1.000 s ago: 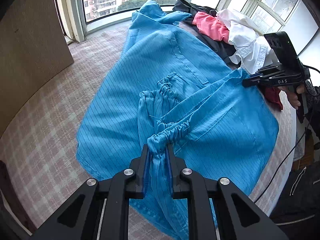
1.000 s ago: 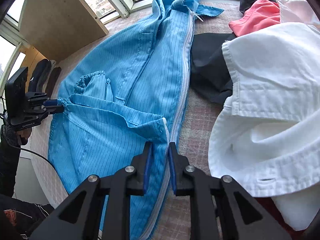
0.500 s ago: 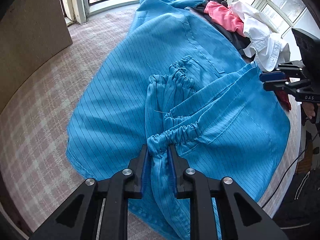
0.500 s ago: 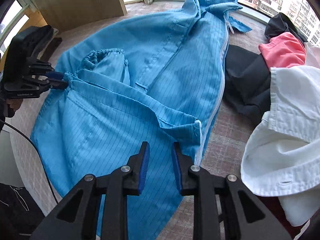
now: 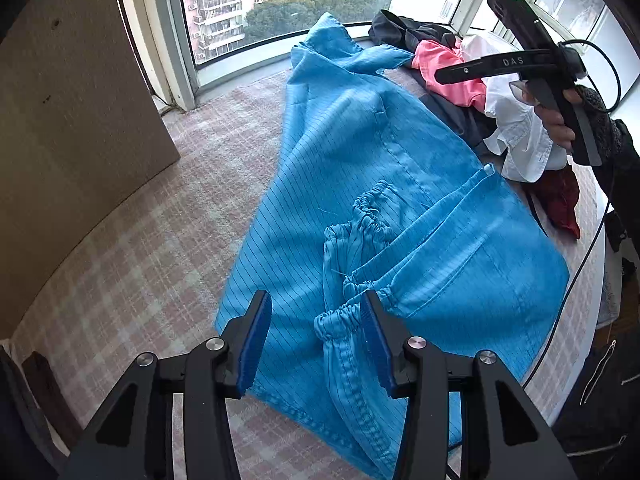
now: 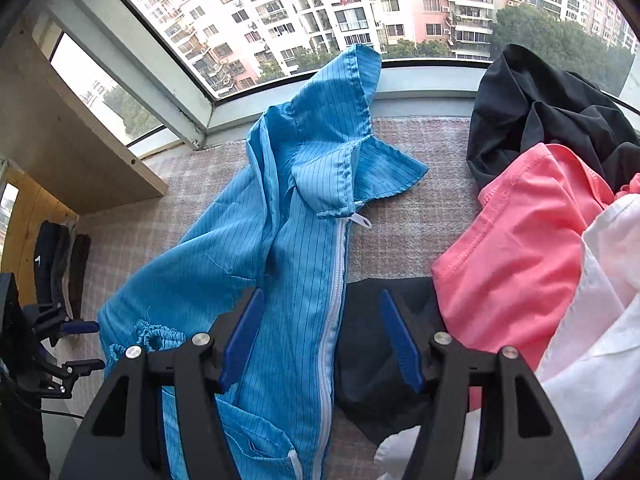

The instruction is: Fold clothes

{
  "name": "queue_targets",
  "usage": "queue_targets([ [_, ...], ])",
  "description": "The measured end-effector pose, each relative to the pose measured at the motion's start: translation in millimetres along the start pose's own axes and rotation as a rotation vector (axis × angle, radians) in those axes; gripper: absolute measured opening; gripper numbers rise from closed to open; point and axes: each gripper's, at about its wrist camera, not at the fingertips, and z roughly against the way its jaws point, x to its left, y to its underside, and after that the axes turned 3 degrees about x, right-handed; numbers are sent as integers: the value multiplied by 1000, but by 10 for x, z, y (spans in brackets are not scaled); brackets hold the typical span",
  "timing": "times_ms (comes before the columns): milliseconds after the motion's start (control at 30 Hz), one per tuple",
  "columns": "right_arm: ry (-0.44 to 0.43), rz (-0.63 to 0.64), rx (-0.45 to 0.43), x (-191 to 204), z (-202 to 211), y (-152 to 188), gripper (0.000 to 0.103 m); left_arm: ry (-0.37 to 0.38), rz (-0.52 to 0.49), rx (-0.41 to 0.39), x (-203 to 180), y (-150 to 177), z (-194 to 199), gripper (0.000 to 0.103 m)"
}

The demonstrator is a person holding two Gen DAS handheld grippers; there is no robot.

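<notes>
A blue pin-striped zip garment (image 5: pixel 360 152) lies spread on the plaid-covered table (image 5: pixel 168 248), with its lower part folded up over the sleeves. My left gripper (image 5: pixel 316 336) hovers over its near edge with jaws opening. The elastic cuff (image 5: pixel 340 316) lies below the gap and neither pad presses it. In the right wrist view, my right gripper (image 6: pixel 320 340) has opening jaws that hold nothing. It is above the white zipper (image 6: pixel 336 280) of the blue garment (image 6: pixel 304 184), near the collar. Each gripper shows in the other's view: the right gripper (image 5: pixel 444 76) and the left gripper (image 6: pixel 98 345).
A heap of black (image 6: pixel 532 108), pink (image 6: pixel 520 248) and white (image 6: pixel 600 340) clothes lies right of the garment, with a dark red piece (image 5: pixel 564 200). A wooden board (image 5: pixel 72 120) leans at the left. Windows run along the far edge. A cable (image 5: pixel 576 272) hangs off the table's right side.
Both grippers let go of the blue garment and opened. The right one rose and travelled from the folded hem toward the collar end. The left one lifted slightly off the cuff.
</notes>
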Motion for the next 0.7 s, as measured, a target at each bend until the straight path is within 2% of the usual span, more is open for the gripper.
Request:
queue_targets([
  [100,-67,62,-38,204,137,201,60,-2,-26,63,-59,119,-145,44],
  [167,-186,141,-13,395,186,469,59,-37,-36,94,-74,185,-226,44],
  [200,-217,181,20,488,160,634,49,-54,-42,110,-81,218,-266,44],
  [233,-211,221,60,575,111,805,27,-53,-33,102,-66,233,-241,44],
  [267,-194,256,103,642,49,965,18,-58,-17,75,-55,254,-154,44],
  [300,-199,275,129,675,4,1093,15,-65,-1,44,-47,280,-54,44],
  [367,-208,314,183,741,-86,1350,15,-65,19,-17,-64,353,156,44],
  [433,-238,332,223,787,-153,1569,15,-3,1,-48,-185,500,311,44],
  [500,-236,358,239,847,-216,1727,15,64,-35,-29,-359,710,320,44],
  [600,-118,382,192,823,-361,1772,15,127,-68,32,-568,1006,138,44],
  [633,-87,384,176,804,-400,1766,11,138,-52,63,-581,1083,23,44],
  [700,-82,367,145,763,-401,1707,11,137,-10,76,-526,1162,-82,44],
])
